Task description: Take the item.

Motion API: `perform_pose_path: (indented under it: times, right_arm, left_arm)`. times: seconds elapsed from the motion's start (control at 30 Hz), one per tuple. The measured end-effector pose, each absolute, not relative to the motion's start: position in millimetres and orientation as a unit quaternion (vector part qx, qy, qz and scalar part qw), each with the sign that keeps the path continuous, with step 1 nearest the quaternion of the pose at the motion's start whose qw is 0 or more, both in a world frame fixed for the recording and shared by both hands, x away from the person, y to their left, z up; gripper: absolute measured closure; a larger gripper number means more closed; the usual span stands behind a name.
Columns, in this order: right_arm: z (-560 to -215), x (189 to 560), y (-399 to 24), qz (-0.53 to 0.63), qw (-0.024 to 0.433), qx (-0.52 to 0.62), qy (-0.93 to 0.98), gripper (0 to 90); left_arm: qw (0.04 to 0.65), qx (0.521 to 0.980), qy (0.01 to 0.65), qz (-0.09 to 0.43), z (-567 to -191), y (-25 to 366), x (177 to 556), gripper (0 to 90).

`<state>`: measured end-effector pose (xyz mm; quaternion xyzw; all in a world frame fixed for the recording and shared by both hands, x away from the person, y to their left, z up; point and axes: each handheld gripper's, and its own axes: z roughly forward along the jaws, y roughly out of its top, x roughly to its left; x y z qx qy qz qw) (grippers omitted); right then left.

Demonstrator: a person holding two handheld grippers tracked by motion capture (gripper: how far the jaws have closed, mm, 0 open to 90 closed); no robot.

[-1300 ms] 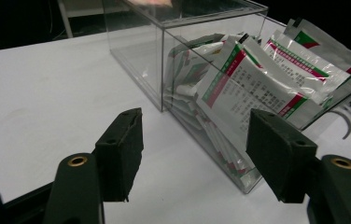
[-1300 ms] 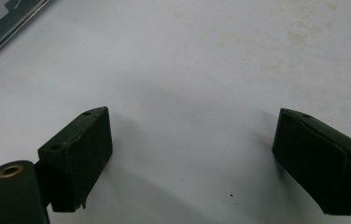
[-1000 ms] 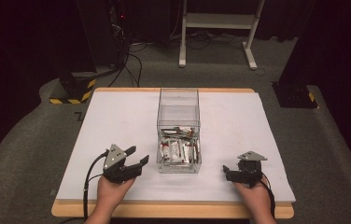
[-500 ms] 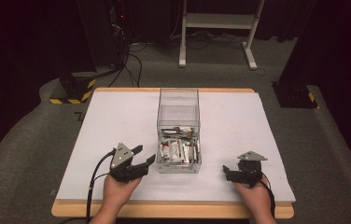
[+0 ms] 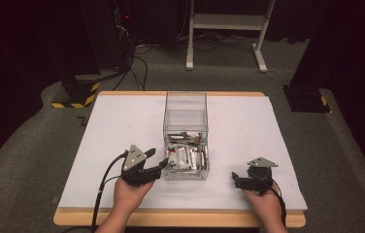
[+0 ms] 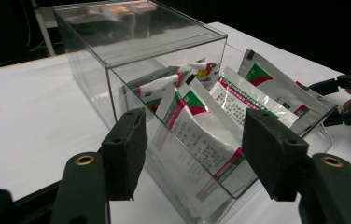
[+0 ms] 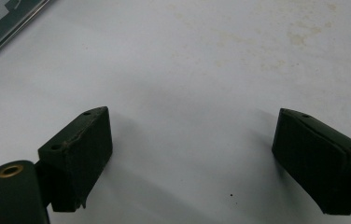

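**Inspector:** Tool status, left hand?

**Assessor:** Left tool (image 6: 190,154) has its jaws wide, just narrowing a little, nothing gripped. They straddle the near corner of the clear box (image 5: 186,114), which stands mid-tabletop (image 5: 112,126). Packets (image 6: 197,135) lean upright inside its open near end.

**Inspector:** Right hand?

**Assessor:** Right tool (image 7: 190,158) also spread wide and empty, over bare tabletop, well apart from the box.

**Inspector:** Recommendation?

**Assessor:** Likely best to clear the box wall first, then close on one packet's top edge, not several.
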<state>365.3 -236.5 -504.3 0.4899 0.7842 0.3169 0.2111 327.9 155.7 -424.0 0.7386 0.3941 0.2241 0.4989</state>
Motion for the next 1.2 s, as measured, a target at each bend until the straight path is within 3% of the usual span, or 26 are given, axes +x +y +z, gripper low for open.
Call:
perform_pose_path:
  times: [0.7, 1.2]
  right_arm:
    - [-504.3, 365.2, -236.5, 0.317, 0.212, 0.489, 0.784, 12.1]
    - [-504.3, 365.2, -236.5, 0.317, 0.212, 0.489, 0.784, 12.1]
  left_arm:
    - [0.489, 0.739, 0.403, 0.228, -415.3, 140.6, 348.2, 44.0]
    - [0.467, 0.743, 0.412, 0.245, -420.3, 131.5, 356.8, 57.5]
